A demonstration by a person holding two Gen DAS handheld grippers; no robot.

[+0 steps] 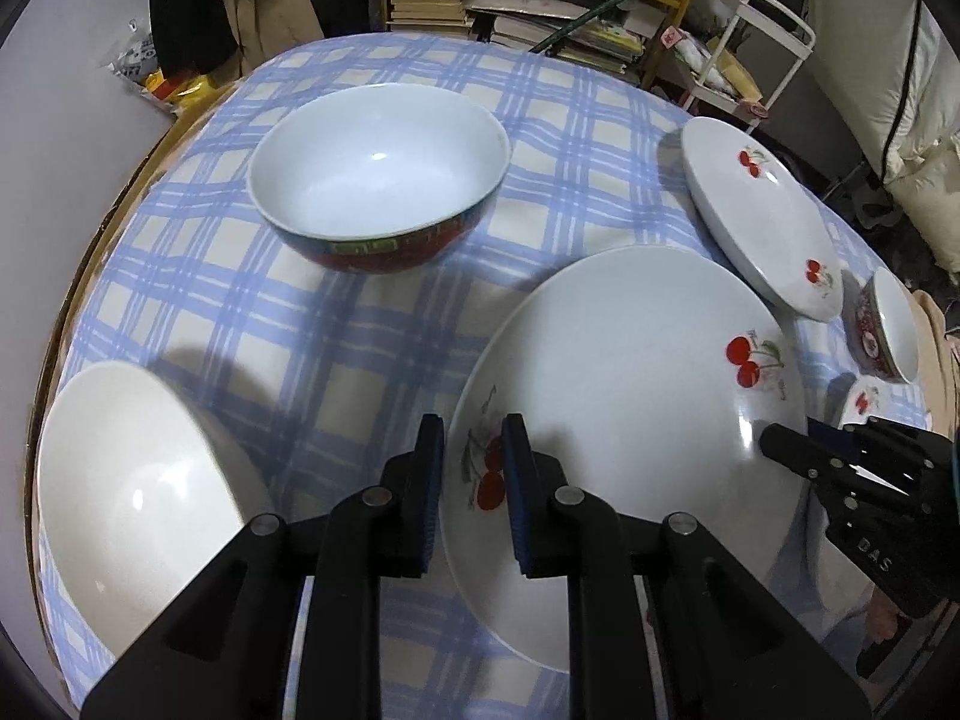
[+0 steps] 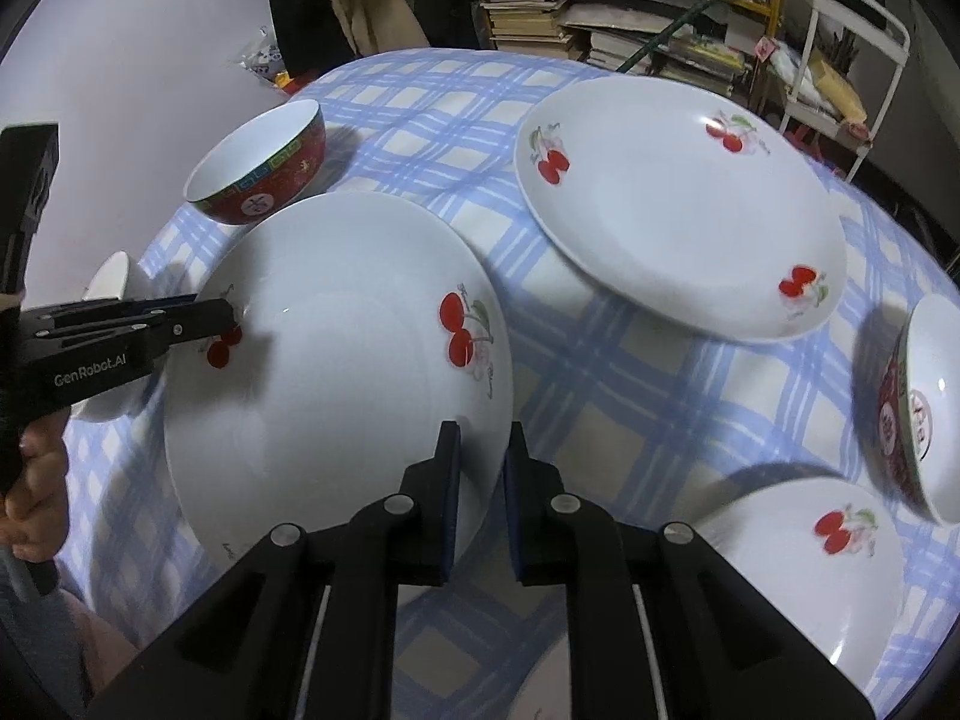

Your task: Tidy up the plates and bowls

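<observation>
A: Cherry plate (image 1: 624, 396) — white, cherry prints, sits over the blue-check tablecloth (image 1: 384, 324) near the table's front edge. You hold it from both sides at once.

B: Your left gripper (image 1: 471, 444)?

A: Its fingers straddle the plate's near-left rim, one pad under, one pad on the inner face next to a cherry print. Clamped on the rim, narrow gap only.

B: And your right gripper (image 2: 483, 450)?

A: Same grip on the opposite rim. Fingers close together, the plate edge pinched between the blue pads. The plate looks tilted, its far edge raised; whether it is clear of the cloth I cannot tell.

B: Neighbours?

A: Red-sided bowl (image 1: 378, 186), white inside, upright, beyond the plate toward the table's far left. Plain white bowl (image 1: 126, 492) near your left gripper, apart from the plate. Second cherry plate (image 2: 678, 210) lies further back on the right, just beside the held one in the left view. Third cherry plate (image 2: 804, 558) at the near right corner. Small red bowl (image 2: 924, 402) at the right edge, between those two.

B: Background?

A: Shelf of stacked books (image 2: 528, 12) behind the table.
</observation>
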